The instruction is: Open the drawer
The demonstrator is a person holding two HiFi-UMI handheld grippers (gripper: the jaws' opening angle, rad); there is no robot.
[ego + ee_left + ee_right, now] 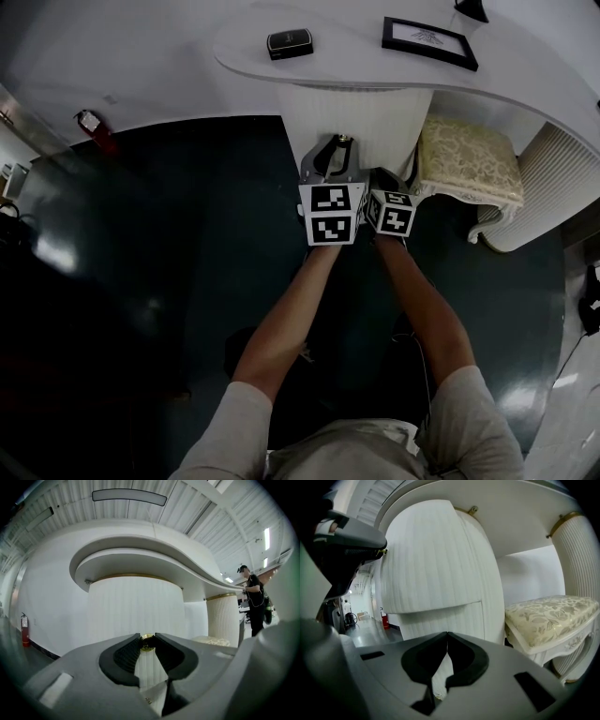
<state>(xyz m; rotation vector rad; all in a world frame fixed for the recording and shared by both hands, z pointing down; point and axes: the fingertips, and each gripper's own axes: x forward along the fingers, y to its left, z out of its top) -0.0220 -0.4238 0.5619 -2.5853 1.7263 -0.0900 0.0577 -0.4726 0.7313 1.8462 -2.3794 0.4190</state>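
Grip stage is reached: left gripper (147,638) has its jaw tips clamped on the one gold knob (147,642) of the drawer (136,603), at the top of the ribbed pedestal (454,618). Right gripper (447,638), beside the pedestal, is closed on nothing. The pull-out appears outstanding. Count: one drawer, one knob, two grippers.

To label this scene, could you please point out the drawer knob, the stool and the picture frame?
Drawer knob (147,642), left gripper view, its gold face.
Stool (548,616), right gripper view, its patterned cushion.
Picture frame (428,39), head view, its pale middle.
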